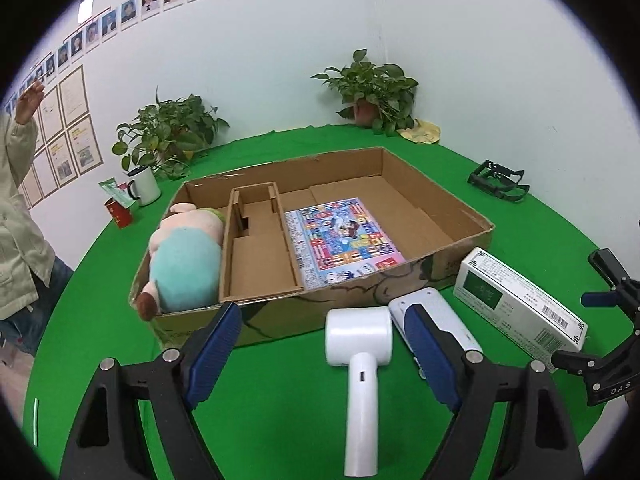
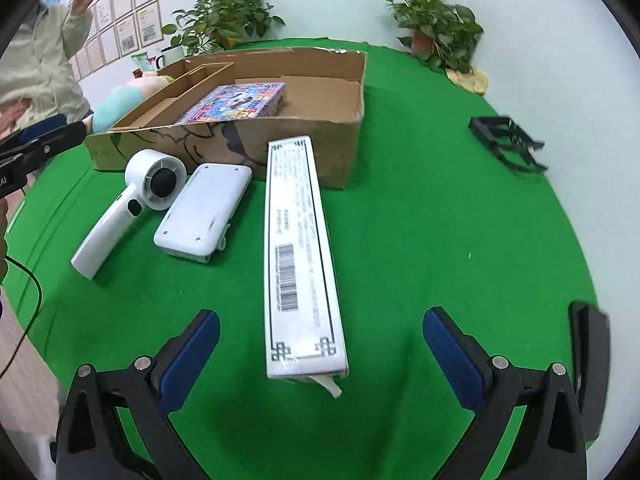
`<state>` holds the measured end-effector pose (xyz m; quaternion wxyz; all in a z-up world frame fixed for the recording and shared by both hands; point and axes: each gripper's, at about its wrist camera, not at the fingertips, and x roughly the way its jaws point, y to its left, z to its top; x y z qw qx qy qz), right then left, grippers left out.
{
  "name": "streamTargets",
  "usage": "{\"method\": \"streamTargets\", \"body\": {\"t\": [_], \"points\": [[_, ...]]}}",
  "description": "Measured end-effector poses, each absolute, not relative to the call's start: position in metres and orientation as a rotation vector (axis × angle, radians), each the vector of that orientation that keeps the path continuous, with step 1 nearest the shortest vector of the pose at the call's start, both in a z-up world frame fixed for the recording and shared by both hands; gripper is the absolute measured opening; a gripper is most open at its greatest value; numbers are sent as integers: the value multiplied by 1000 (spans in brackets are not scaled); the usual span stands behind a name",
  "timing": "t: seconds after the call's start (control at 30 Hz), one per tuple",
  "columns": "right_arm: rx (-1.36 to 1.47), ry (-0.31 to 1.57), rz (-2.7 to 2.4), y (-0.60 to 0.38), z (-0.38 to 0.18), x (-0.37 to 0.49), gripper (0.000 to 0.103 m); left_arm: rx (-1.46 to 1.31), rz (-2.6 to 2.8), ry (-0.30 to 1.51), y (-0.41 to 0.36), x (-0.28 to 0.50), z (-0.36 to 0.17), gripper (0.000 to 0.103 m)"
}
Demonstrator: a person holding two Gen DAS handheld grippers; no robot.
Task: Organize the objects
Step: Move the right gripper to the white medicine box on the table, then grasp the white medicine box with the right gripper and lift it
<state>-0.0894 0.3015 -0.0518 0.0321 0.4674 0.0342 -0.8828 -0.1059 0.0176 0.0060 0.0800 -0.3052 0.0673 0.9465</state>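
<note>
Green cloth (image 2: 420, 240) — both jaws wide, white fan (image 1: 360, 360) and long box (image 2: 300, 248) untouched.

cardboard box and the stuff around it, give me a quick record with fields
box: cardboard box, open top, on green tabletop
left compartment: plush toy
middle compartment: nothing visible
right compartment: colourful flat box
outside, in front: white handheld fan, white flat device, long white carton
left tool: open, either side of fan
right tool: open, straddling the carton's near end
</note>
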Motion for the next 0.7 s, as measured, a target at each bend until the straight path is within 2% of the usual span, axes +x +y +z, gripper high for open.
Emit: {"method": "streamTargets", "body": {"t": [0.03, 0.1, 0.17, 0.2, 0.23, 0.27, 0.37, 0.5, 0.57, 0.63, 0.7], "points": [[1453, 120, -2719, 300, -55, -90, 100, -914, 2841, 195, 12, -107, 9, 77], [1467, 155, -2716, 298, -61, -93, 89, -912, 2872, 187, -4, -106, 18, 75], [1498, 173, -2701, 295, -67, -97, 62, -911, 2924, 185, -25, -103, 29, 75], [1511, 175, -2700, 293, -69, -100, 56, -912, 2938, 188, -31, -100, 32, 75], [1523, 180, -2704, 292, -71, -100, 44, -915, 2954, 196, -40, -96, 37, 75], [1524, 179, -2706, 290, -71, -100, 37, -920, 2966, 202, -47, -93, 41, 75], [1514, 88, -2687, 286, -68, -97, 35, -963, 2986, 172, -68, -82, 50, 75], [1483, -260, -2539, 281, -65, -91, 34, -1068, 2911, 114, -70, -82, 41, 75], [1477, -362, -2491, 281, -66, -88, 36, -1094, 2835, 86, -57, -80, 27, 75], [1475, -431, -2459, 289, -70, -86, 39, -1135, 2697, 10, -34, -81, 7, 75], [1493, -455, -2484, 299, -74, -79, 57, -1177, 2549, -107, -12, -85, -16, 75]]}}
